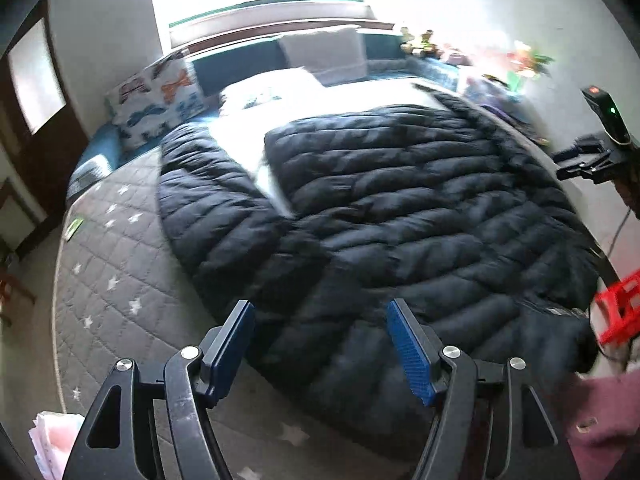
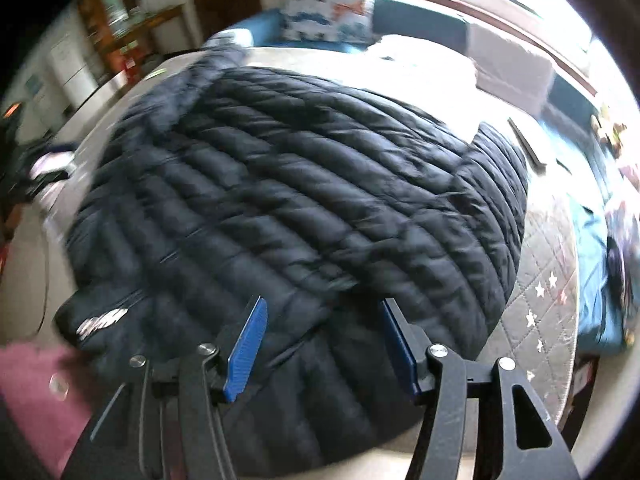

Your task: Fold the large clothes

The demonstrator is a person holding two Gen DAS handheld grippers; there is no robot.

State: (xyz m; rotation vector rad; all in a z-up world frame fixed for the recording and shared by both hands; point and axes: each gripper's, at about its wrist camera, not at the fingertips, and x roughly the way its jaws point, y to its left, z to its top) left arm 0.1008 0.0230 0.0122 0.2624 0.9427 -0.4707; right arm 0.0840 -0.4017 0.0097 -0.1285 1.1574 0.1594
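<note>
A large black quilted puffer coat (image 1: pixel 400 208) lies spread on the bed, one sleeve (image 1: pixel 208 208) stretched out at the left. It fills the right wrist view (image 2: pixel 300 184) too. My left gripper (image 1: pixel 320 320) is open and empty, above the near edge of the coat. My right gripper (image 2: pixel 322 316) is open and empty, above the coat's near hem. Both views are motion-blurred.
The coat lies on a grey star-quilted mattress cover (image 1: pixel 108 264) that also shows at the right (image 2: pixel 544 300). A patterned pillow (image 1: pixel 156 100), a white folded cloth (image 1: pixel 272 88) and toys (image 1: pixel 424 42) lie at the far side. A red object (image 1: pixel 618 308) sits at right.
</note>
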